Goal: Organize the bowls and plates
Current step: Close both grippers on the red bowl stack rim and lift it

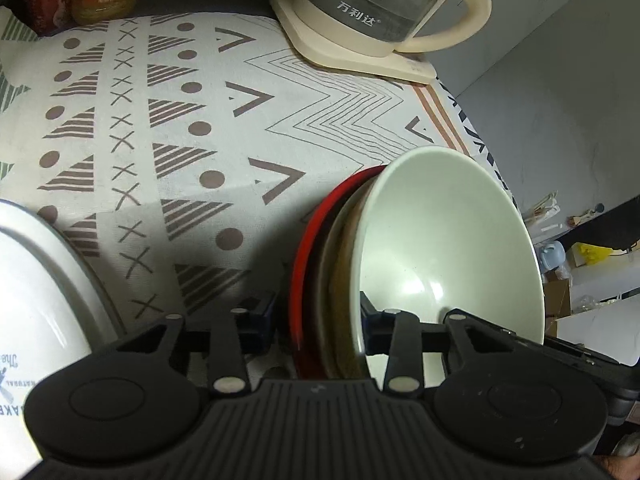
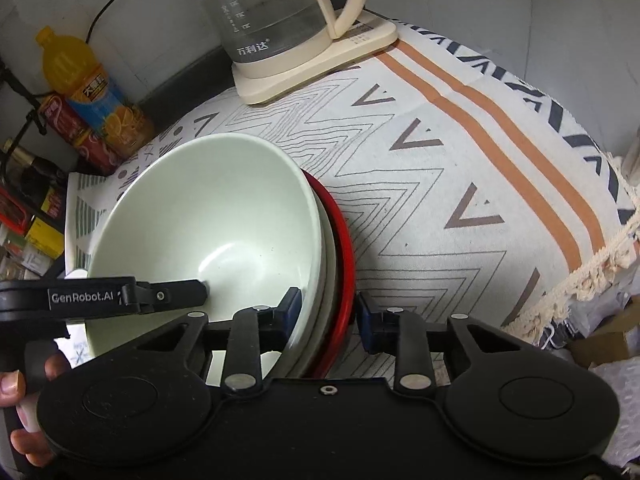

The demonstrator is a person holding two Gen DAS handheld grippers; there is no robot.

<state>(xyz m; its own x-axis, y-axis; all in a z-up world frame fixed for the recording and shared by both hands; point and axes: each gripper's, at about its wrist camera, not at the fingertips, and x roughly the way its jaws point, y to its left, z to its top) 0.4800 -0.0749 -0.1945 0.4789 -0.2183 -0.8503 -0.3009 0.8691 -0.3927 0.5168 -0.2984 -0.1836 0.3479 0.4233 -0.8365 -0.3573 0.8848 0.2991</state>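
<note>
Dishes are stacked on edge between both grippers: a pale green bowl point(image 1: 448, 248) nested against a beige plate point(image 1: 340, 280) and a red plate point(image 1: 308, 240), held above the patterned surface point(image 1: 180, 128). Left gripper point(image 1: 320, 320) has its fingers clenched on the stack's rim, and right gripper point(image 2: 326, 312) grips the same stack from the opposite side. Only the left wrist view shows a white dish point(image 1: 36, 288) with printed lettering at the lower left. Only the right wrist view shows a hand point(image 2: 24, 408) and an orange drink bottle point(image 2: 92, 92) in full. A glass kettle point(image 2: 276, 20) stands on its cream base at the far edge.
</note>
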